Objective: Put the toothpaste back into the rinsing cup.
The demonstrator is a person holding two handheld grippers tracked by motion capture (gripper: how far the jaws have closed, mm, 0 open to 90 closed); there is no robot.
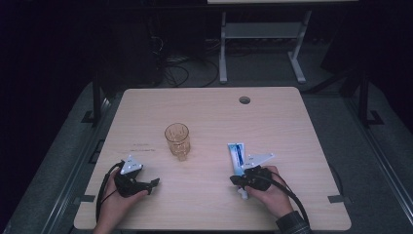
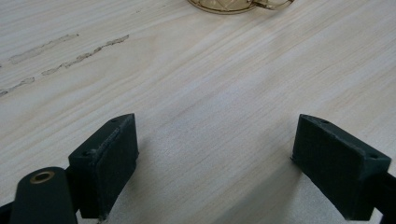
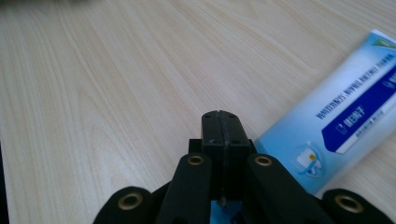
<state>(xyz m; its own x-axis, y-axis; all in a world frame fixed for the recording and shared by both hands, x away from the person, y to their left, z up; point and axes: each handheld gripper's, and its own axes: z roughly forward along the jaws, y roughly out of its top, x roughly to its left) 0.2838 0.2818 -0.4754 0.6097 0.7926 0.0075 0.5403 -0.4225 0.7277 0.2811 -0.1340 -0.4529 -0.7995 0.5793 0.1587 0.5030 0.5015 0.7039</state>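
Note:
An amber patterned glass (image 1: 177, 140) stands upright near the middle of the wooden table (image 1: 272, 122); its base (image 2: 224, 5) shows at the top edge of the left gripper view. A white and blue toothpaste tube (image 1: 237, 155) lies flat at the right, seen close up as the tube (image 3: 345, 121) just right of my right gripper's jaws. My right gripper (image 3: 221, 126) is shut, its pads pressed together with nothing between them, and it lies over the tube's near end (image 1: 235, 180). My left gripper (image 2: 215, 154) rests open on bare wood at the front left (image 1: 155, 184).
A round cable hole (image 1: 244, 100) sits near the table's far edge. Faint scuff marks (image 2: 70, 56) streak the wood ahead of the left gripper. Beyond the table are a white desk frame (image 1: 263, 44) and cables on a dark floor.

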